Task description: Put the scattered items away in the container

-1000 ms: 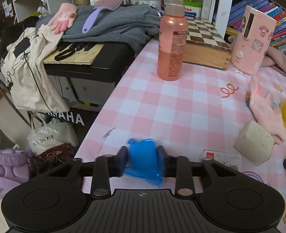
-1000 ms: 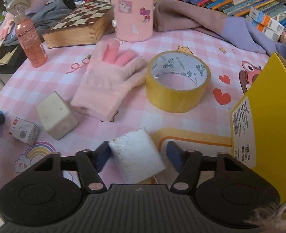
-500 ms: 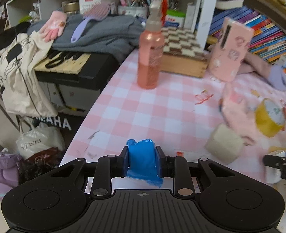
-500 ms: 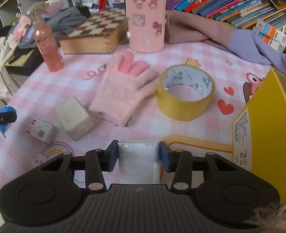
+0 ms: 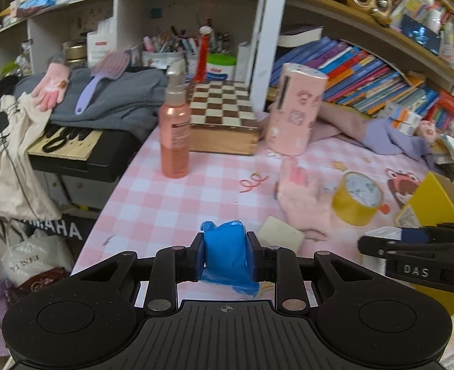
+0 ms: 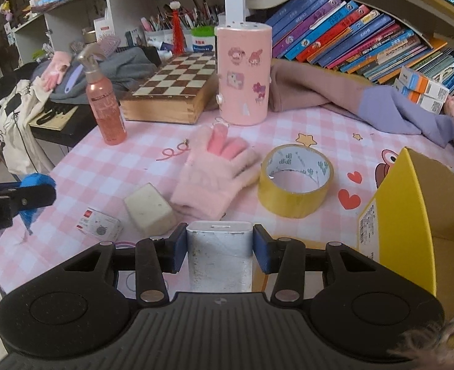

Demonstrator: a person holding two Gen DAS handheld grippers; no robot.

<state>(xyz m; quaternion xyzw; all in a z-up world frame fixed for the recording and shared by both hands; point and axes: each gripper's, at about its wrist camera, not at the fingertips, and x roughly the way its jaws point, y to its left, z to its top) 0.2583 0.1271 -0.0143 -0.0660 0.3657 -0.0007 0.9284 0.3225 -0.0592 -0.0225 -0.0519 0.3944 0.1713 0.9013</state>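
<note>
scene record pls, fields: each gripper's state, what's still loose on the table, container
left gripper: jaws shut on a blue plastic bundle
right gripper: jaws shut on a white block
loose on table: pink glove, yellow tape roll, beige block, small white box
container: yellow cardboard box, at the right edge of the table, open
surface: pink checked tablecloth

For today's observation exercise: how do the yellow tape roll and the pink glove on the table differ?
The tape roll is a stiff, hollow yellow ring resting on its edge face; the pink glove is soft, fluffy and lies flat. The roll is glossy with a printed white lining, the glove matte and fuzzy. Both sit loose on the checked cloth, beside each other, outside the yellow box.
</note>
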